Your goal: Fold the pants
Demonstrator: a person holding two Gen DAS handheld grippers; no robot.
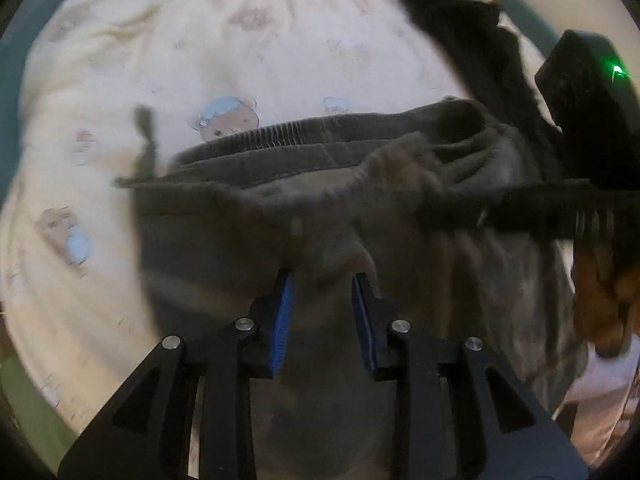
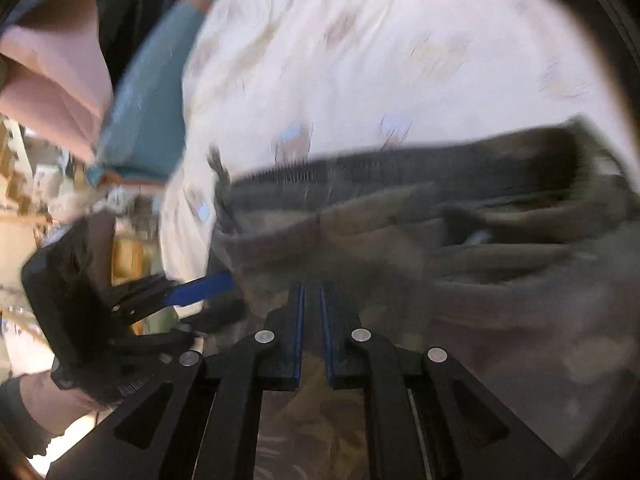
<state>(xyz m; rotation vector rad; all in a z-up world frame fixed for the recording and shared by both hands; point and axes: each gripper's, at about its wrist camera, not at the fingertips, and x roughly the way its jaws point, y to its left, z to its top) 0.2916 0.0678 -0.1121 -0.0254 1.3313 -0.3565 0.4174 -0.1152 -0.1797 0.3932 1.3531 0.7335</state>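
Grey-brown pants [image 1: 304, 208] lie bunched on a cream sheet with bear prints [image 1: 224, 60], the ribbed waistband [image 1: 280, 134] toward the far side. My left gripper [image 1: 322, 280] is open, its blue pads [image 1: 283, 320] apart over the pants cloth. My right gripper [image 2: 312, 292] has its jaws nearly together with pants cloth [image 2: 440, 248] between them, though blur makes the grip hard to judge. The right gripper's body also shows at the right of the left wrist view [image 1: 560, 216]. The left gripper shows at the left of the right wrist view [image 2: 192, 292].
A black garment [image 1: 472, 36] lies at the far right of the sheet. A teal edge of the bed [image 2: 148, 104] and pink cloth [image 2: 56, 76] sit at the left of the right wrist view, with room clutter beyond.
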